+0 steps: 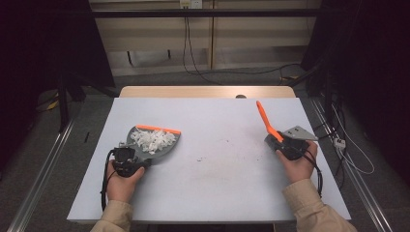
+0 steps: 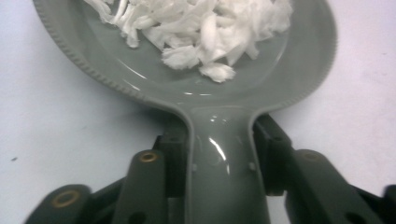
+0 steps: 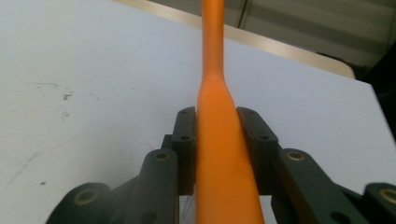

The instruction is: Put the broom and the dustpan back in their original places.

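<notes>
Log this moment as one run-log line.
left tongs: shut on grey plastic dustpan holding white shreds | right tongs: shut on orange brush handle

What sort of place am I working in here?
Probably a lab recording rig, not a home: a bare white table under a spotlight, dark surroundings, loose cables on the floor behind, and metal rails alongside. Tongs hold a grey dustpan and an orange brush.

Shreds [image 1: 153, 139] in dustpan [image 1: 167, 150], left
</notes>
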Motion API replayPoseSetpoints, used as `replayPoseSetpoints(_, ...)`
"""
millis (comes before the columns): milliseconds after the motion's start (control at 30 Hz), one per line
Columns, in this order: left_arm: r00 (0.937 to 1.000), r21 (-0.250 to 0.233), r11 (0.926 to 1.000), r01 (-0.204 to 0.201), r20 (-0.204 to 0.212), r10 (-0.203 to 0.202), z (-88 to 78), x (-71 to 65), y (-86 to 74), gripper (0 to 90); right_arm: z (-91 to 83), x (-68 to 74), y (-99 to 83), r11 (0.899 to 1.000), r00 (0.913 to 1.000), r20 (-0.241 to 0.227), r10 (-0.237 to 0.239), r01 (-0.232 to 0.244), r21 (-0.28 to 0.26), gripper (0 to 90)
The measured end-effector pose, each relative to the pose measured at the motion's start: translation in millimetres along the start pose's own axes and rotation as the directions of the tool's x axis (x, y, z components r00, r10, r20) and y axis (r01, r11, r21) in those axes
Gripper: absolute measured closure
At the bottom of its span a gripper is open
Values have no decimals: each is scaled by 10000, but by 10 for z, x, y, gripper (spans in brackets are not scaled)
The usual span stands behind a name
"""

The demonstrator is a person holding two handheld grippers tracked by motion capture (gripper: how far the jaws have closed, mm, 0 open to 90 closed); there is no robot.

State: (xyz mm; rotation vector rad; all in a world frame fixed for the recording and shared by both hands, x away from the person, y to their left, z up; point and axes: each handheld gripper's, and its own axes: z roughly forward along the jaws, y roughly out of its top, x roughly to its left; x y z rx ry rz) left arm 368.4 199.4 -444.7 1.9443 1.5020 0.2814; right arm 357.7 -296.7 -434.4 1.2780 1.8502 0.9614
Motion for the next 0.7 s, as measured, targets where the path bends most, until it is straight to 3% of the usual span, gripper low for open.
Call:
replayPoseSetpoints(100, 9983, -6, 9997, -254, 527, 254, -78, -64, -32, 465, 7, 136, 8, 9996, 9971, -727, 231, -244, -163, 674)
replayPoseSetpoints(133, 9969, -189, 9998, -99, 774, 114, -100, -74, -54, 418, 7, 178, 13, 9988, 9939, -1032, 399, -428, -254, 667)
replayPoseSetpoints(200, 9956, -261, 9995, -187, 911, 210, -182, -62, -93, 353, 9, 257, 24, 9962, 9844, -1618, 688, -764, -412, 643)
replayPoseSetpoints(300, 9944, -820, 9963, -245, 1002, 327, -295, -21, -141, 239, 4, 327, 23, 9936, 9740, -2073, 910, -1029, -475, 581)
replayPoseSetpoints(400, 9903, -1627, 9857, -445, 1227, 650, -370, -12, -153, 181, -43, 321, -6, 9882, 9624, -2409, 1257, -1428, -549, 494)
replayPoseSetpoints(467, 9880, -2173, 9734, -722, 1181, 996, -412, 5, -154, 133, -109, 286, -59, 9808, 9500, -2692, 1580, -1825, -685, 446)
replayPoseSetpoints(567, 9823, -2815, 9570, -699, 1475, 1151, -449, 31, -160, 117, -206, 235, -175, 9759, 9377, -2953, 1830, -2096, -608, 371)
replayPoseSetpoints(700, 9762, -3049, 9477, -943, 1584, 1481, -443, -11, -147, 98, -266, 195, -316, 9776, 9349, -3043, 1828, -2056, -444, 320)
